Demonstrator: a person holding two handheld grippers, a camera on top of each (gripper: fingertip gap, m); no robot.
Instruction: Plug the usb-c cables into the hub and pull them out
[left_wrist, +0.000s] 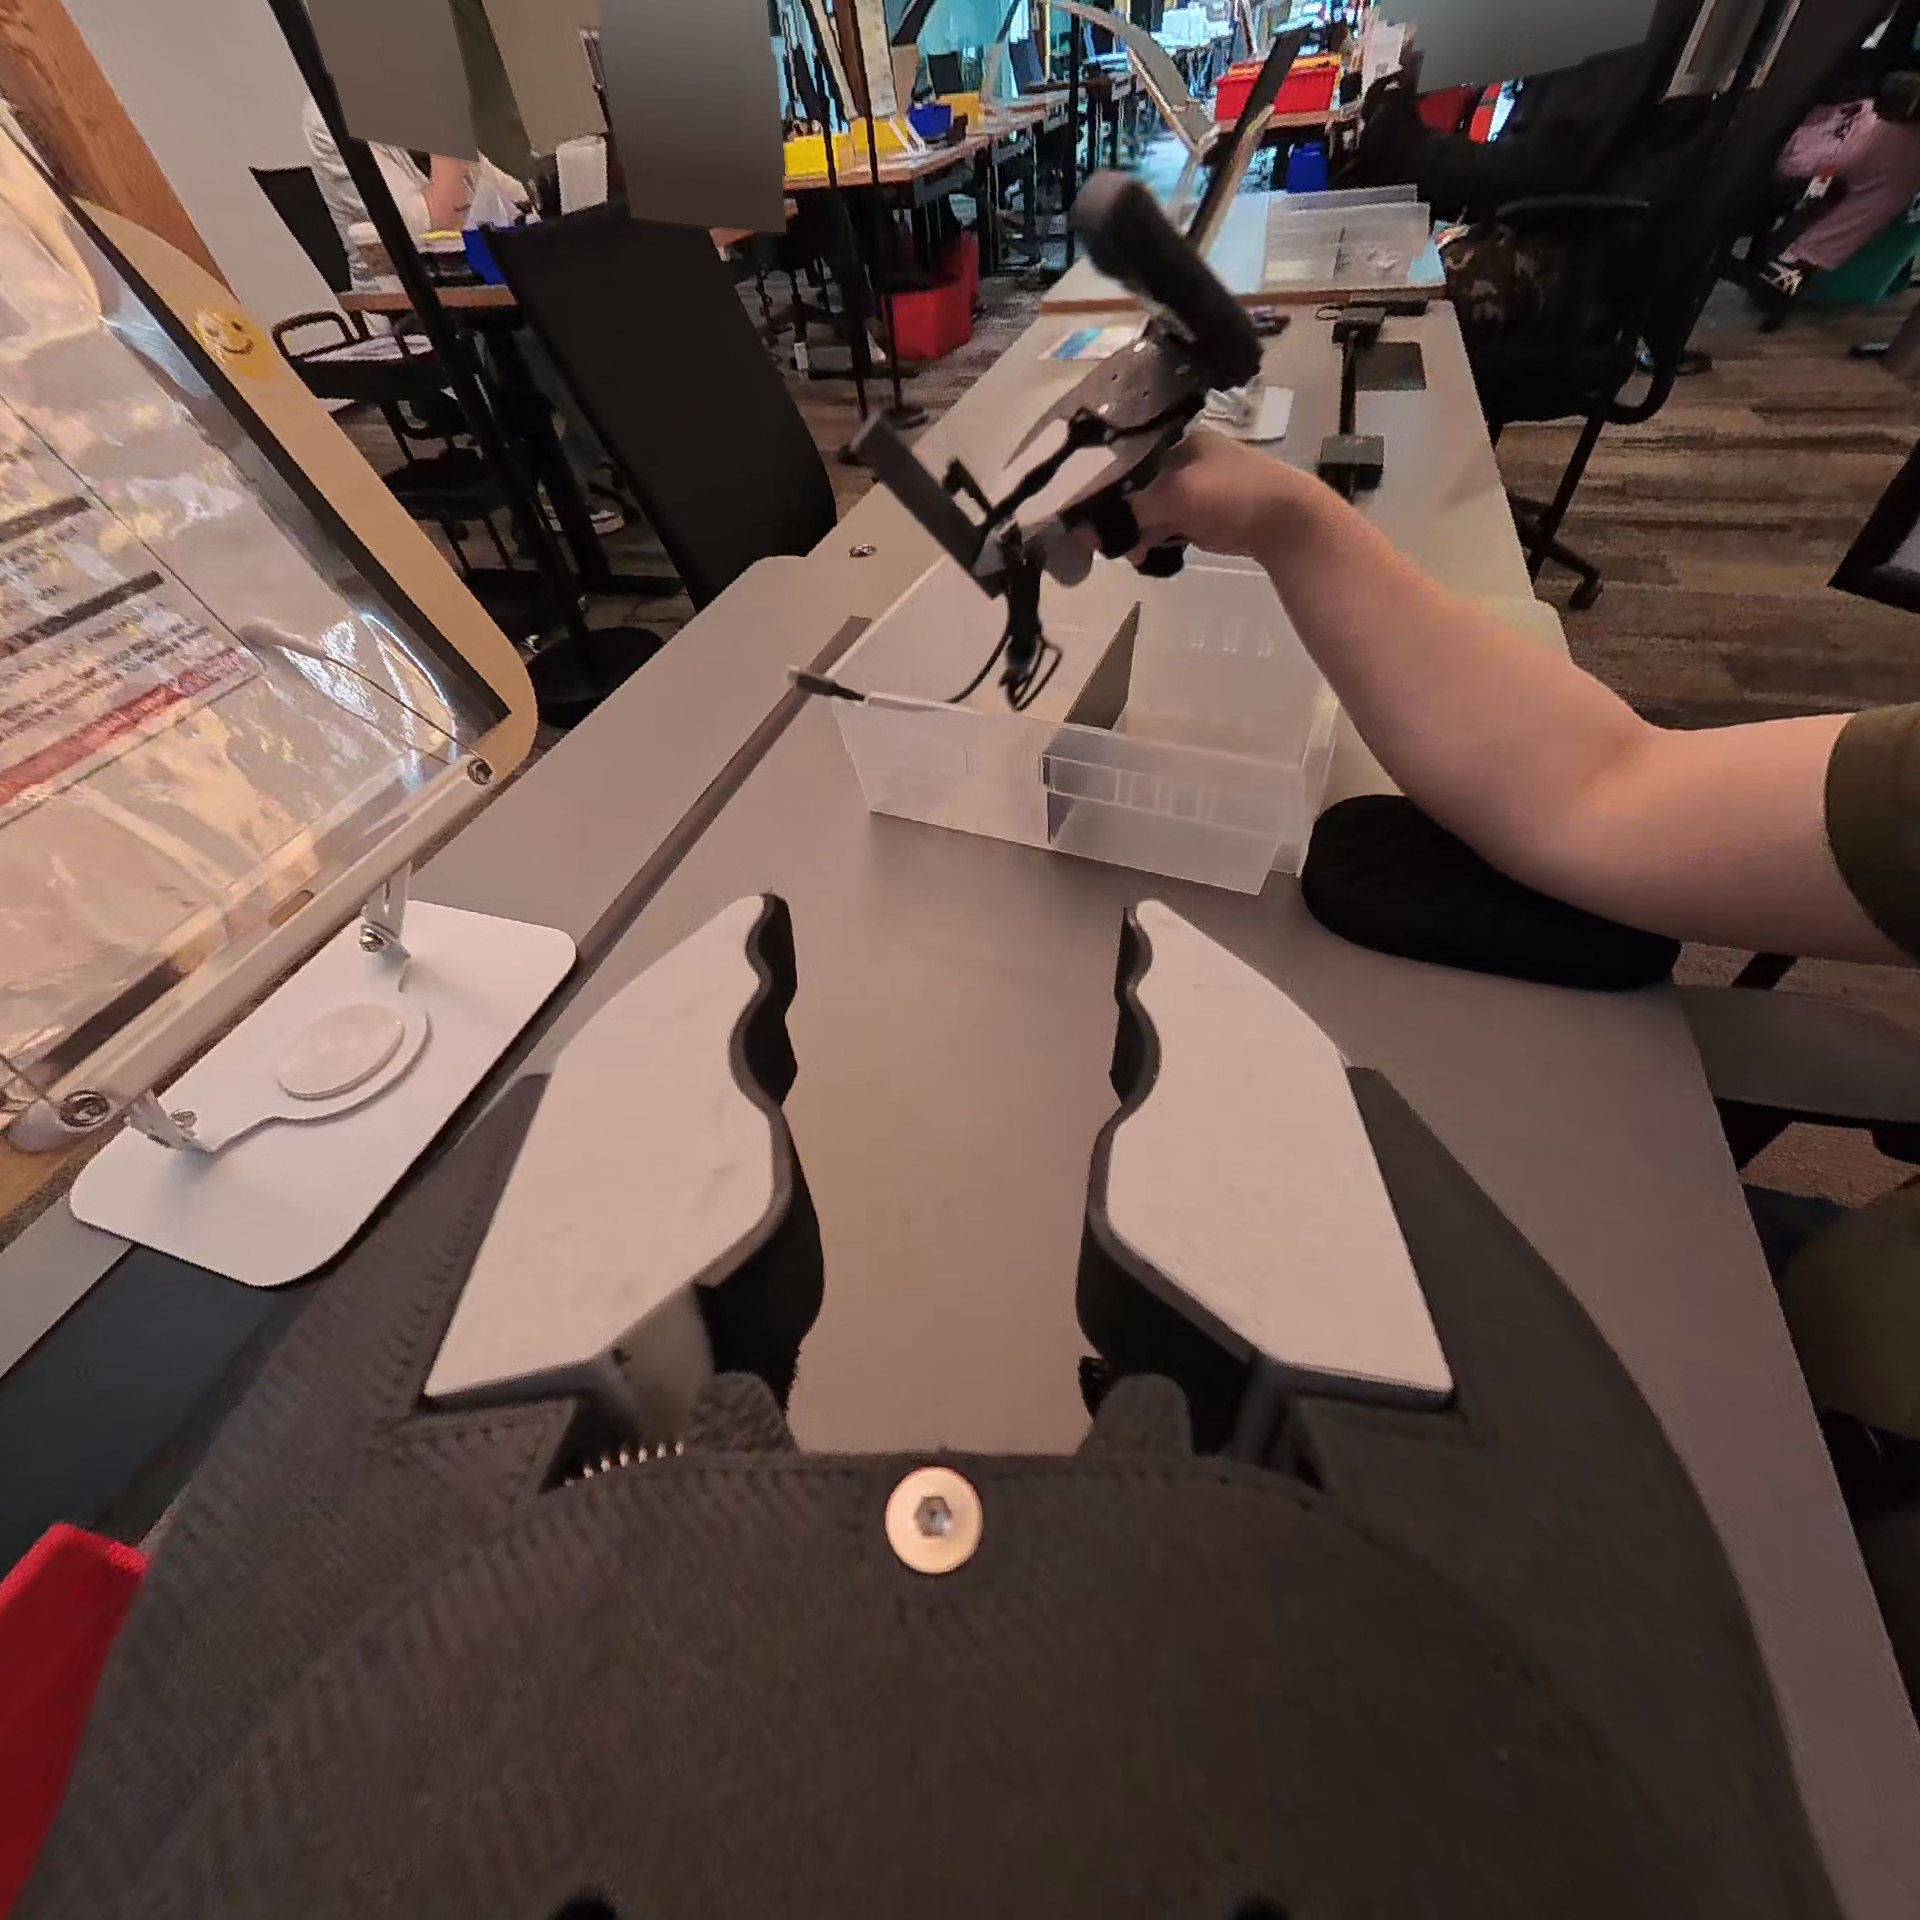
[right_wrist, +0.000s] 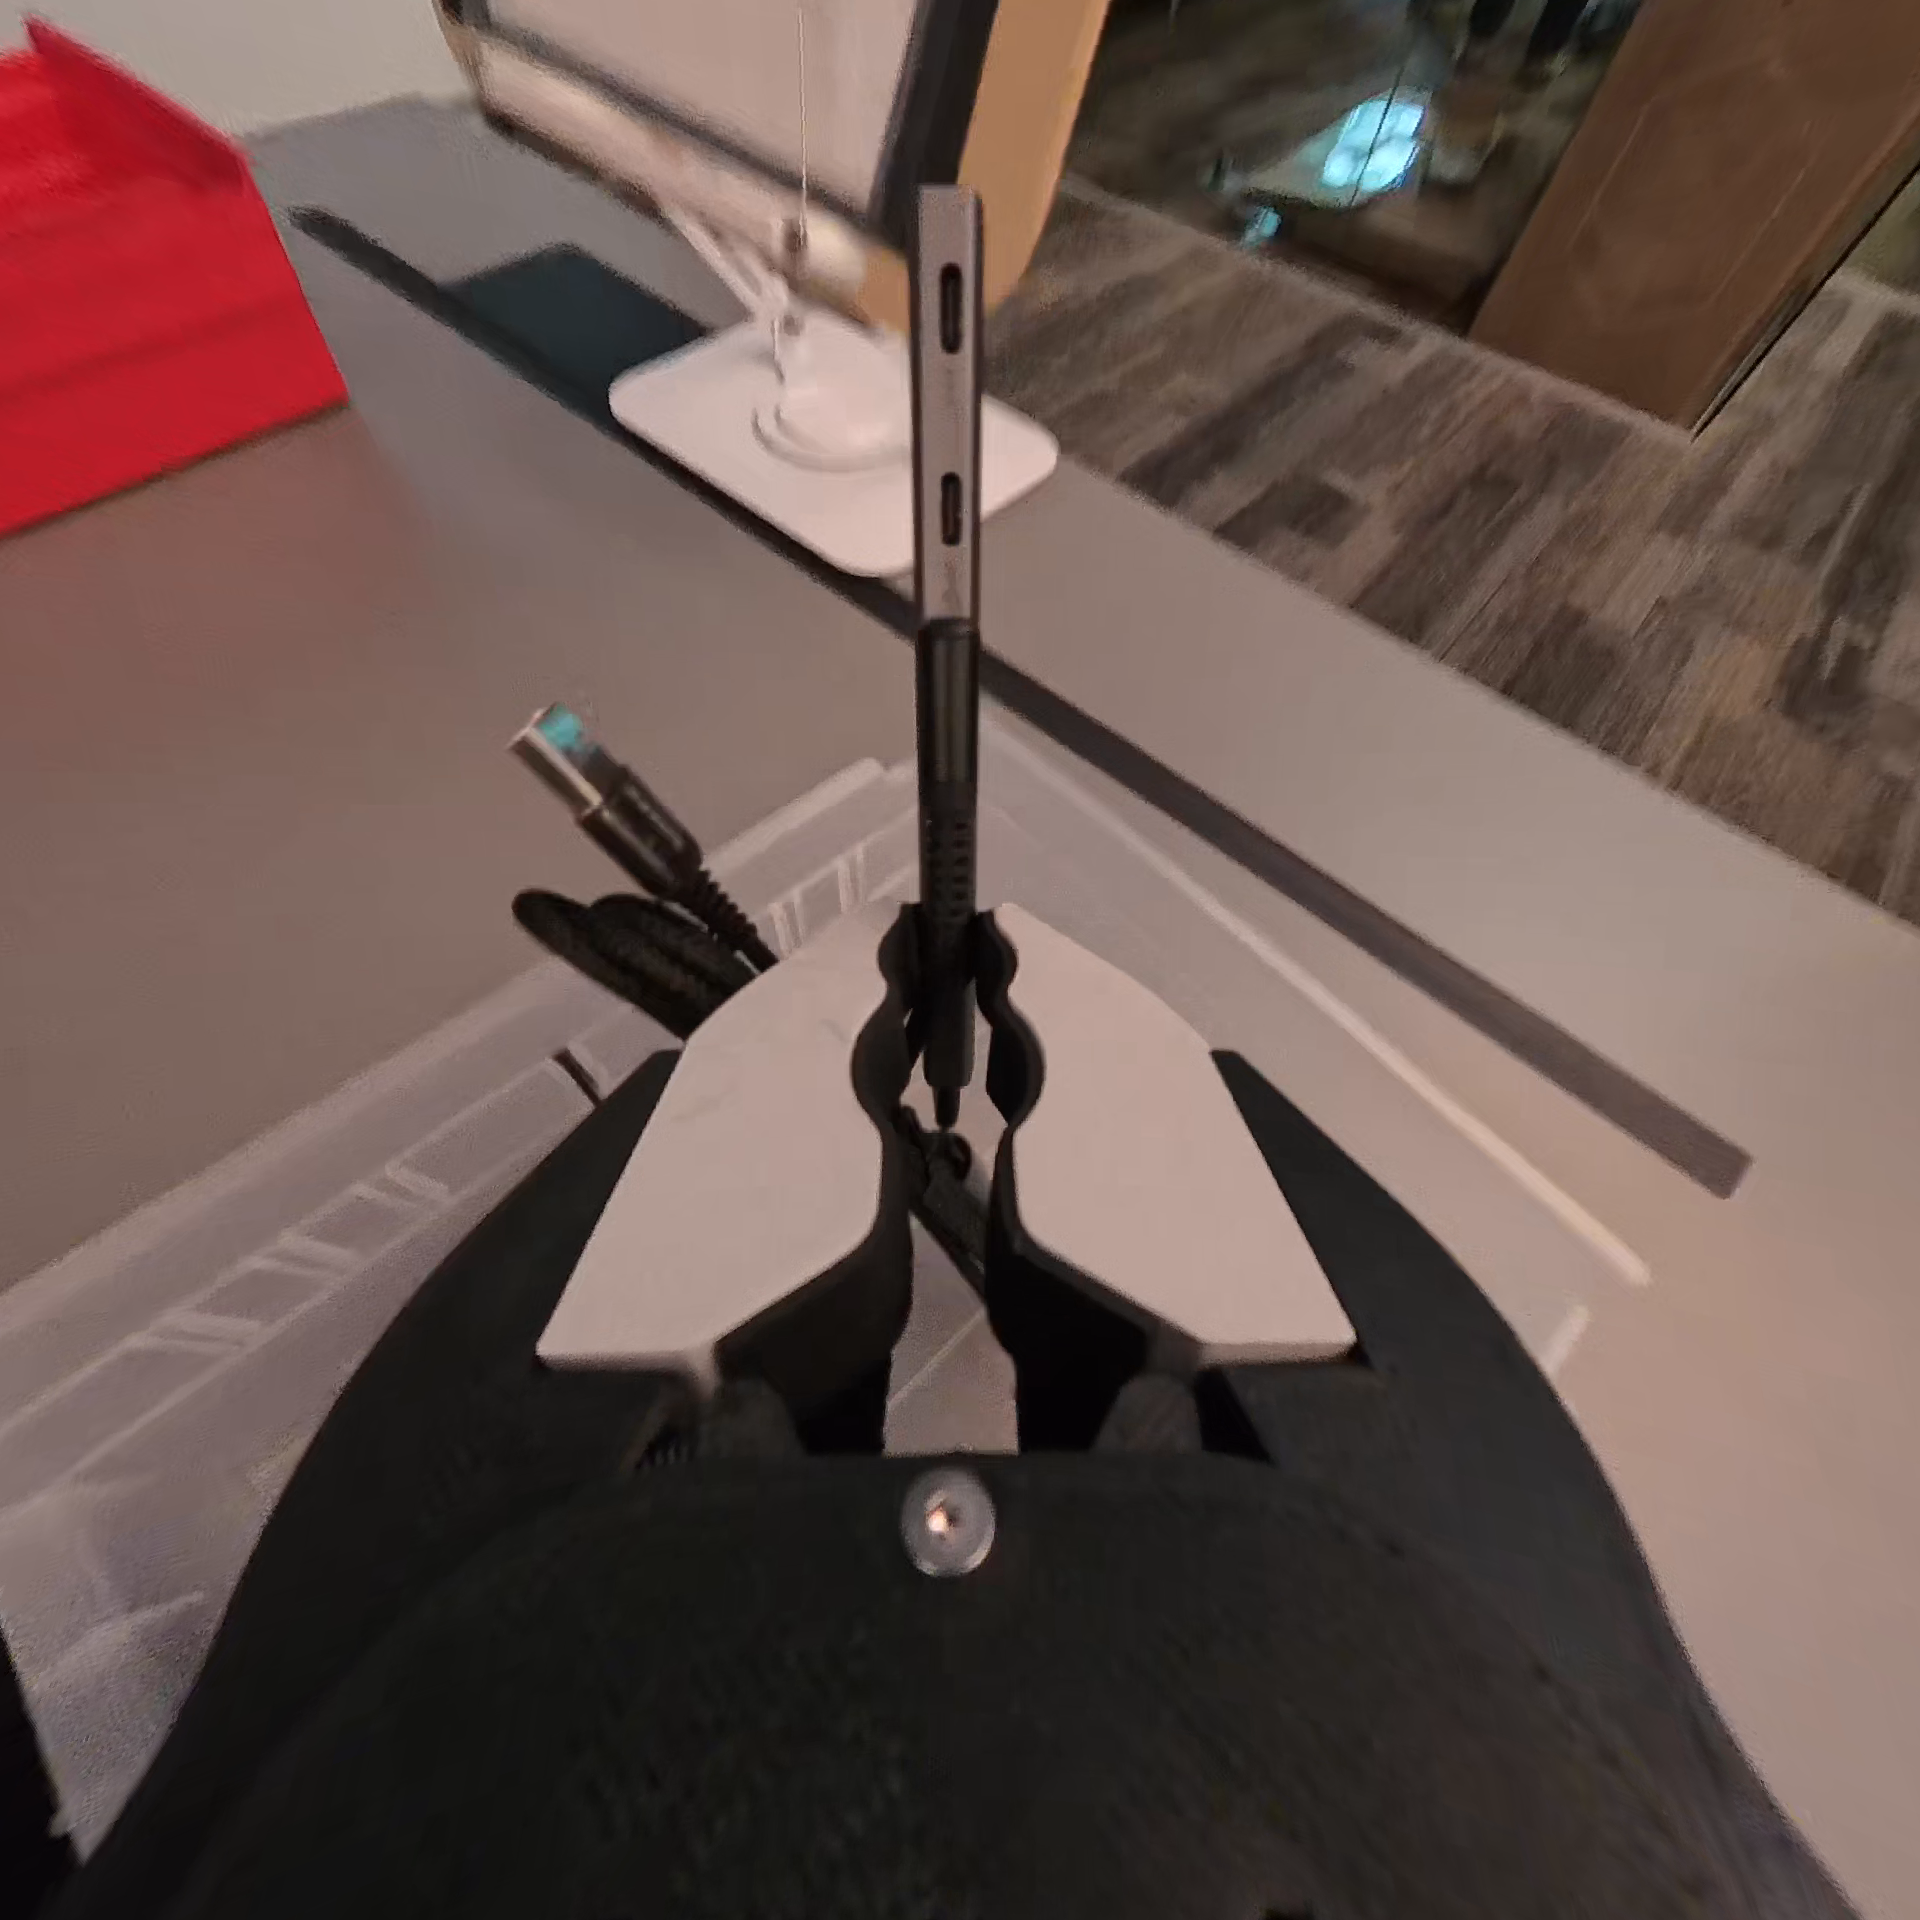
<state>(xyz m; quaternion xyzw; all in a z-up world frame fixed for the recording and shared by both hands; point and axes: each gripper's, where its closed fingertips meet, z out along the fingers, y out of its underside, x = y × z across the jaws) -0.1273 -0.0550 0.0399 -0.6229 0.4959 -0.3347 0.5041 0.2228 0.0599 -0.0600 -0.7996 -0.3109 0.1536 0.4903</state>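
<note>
My right gripper (right_wrist: 948, 925) is shut on the black strain-relief boot of the hub's own cable. The slim silver hub (right_wrist: 948, 395) stands straight out past the fingertips, with two empty oval ports facing me. Its braided black cable (right_wrist: 644, 935) loops to the left and ends in a metal plug (right_wrist: 566, 753). In the left wrist view the right gripper (left_wrist: 1013, 520) holds the hub (left_wrist: 914, 494) above the clear bin (left_wrist: 1195, 821), with cable (left_wrist: 1023, 649) dangling. My left gripper (left_wrist: 951, 997) is open and empty, low over the grey table. A small plug (left_wrist: 821, 684) pokes over the bin's left rim.
A sign stand with a white base (left_wrist: 312, 1091) is at the left; it also shows in the right wrist view (right_wrist: 831, 447). A black pad (left_wrist: 1475, 894) lies right of the bin under a person's forearm. A red object (right_wrist: 125, 343) sits at the left. A dark strip (left_wrist: 707, 810) runs along the table. Some 40 centimetres of space lies between my two pairs of fingers. The right gripper is farther from the red object (right_wrist: 125, 343), some 50 centimetres, than the left, some 25 centimetres.
</note>
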